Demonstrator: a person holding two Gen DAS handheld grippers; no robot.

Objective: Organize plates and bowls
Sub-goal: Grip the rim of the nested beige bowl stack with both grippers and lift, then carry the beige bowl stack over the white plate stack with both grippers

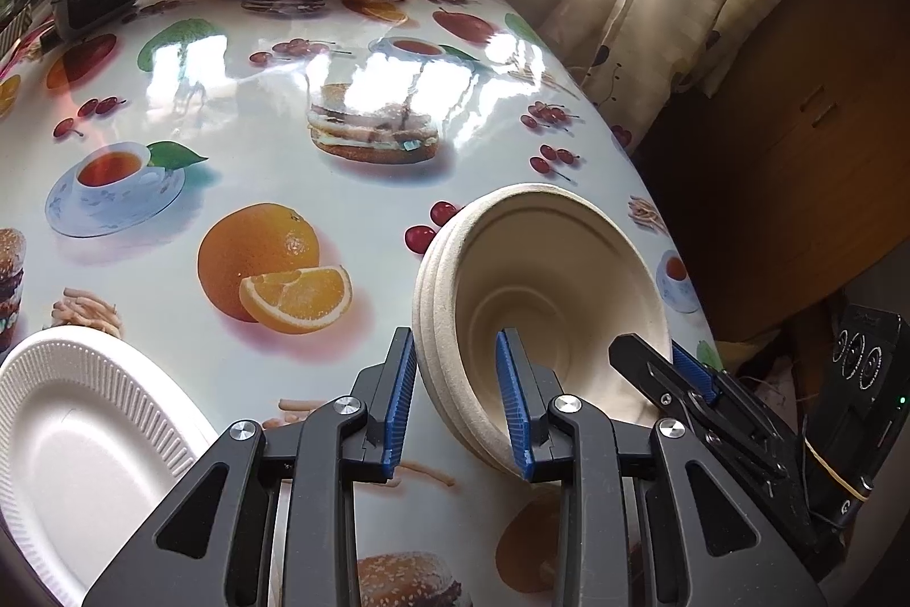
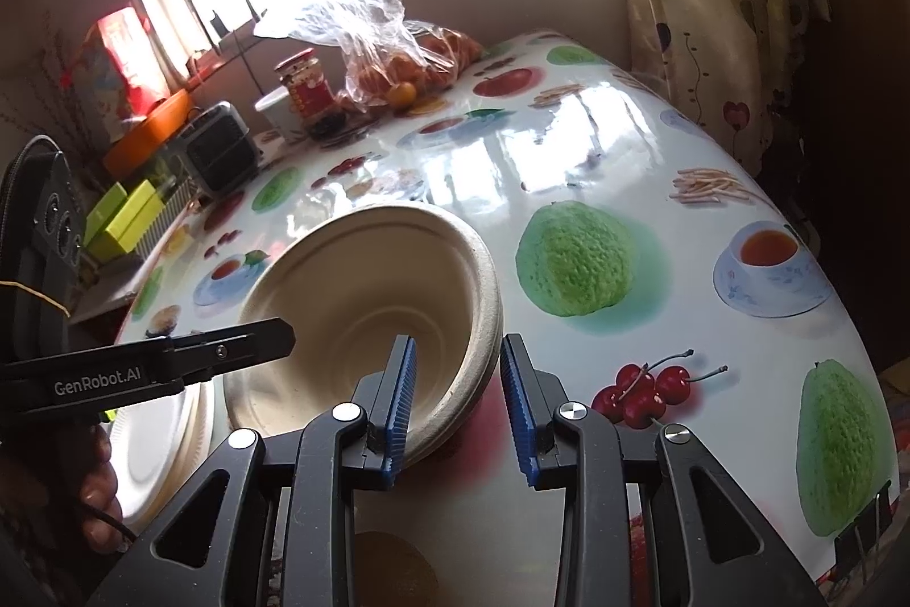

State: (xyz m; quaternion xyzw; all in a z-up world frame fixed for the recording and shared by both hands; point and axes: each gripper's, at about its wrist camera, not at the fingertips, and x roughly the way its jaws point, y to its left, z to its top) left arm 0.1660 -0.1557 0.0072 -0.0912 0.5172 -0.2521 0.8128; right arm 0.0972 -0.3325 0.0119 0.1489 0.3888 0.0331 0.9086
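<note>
Straddling stacked pulp bowls' (image 1: 546,300) rim, left gripper (image 1: 458,413) and right gripper (image 2: 458,413) gaped, unclamped; best squeeze evenly, lift level.

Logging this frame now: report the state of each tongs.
Left tongs: open, straddling the rim of the beige bowls, not clamped.
Right tongs: open, straddling the opposite rim of the beige bowls.

Black claw (image 1: 458,408) frames, blue ribbed pads (image 2: 401,402), silver screws.
</note>
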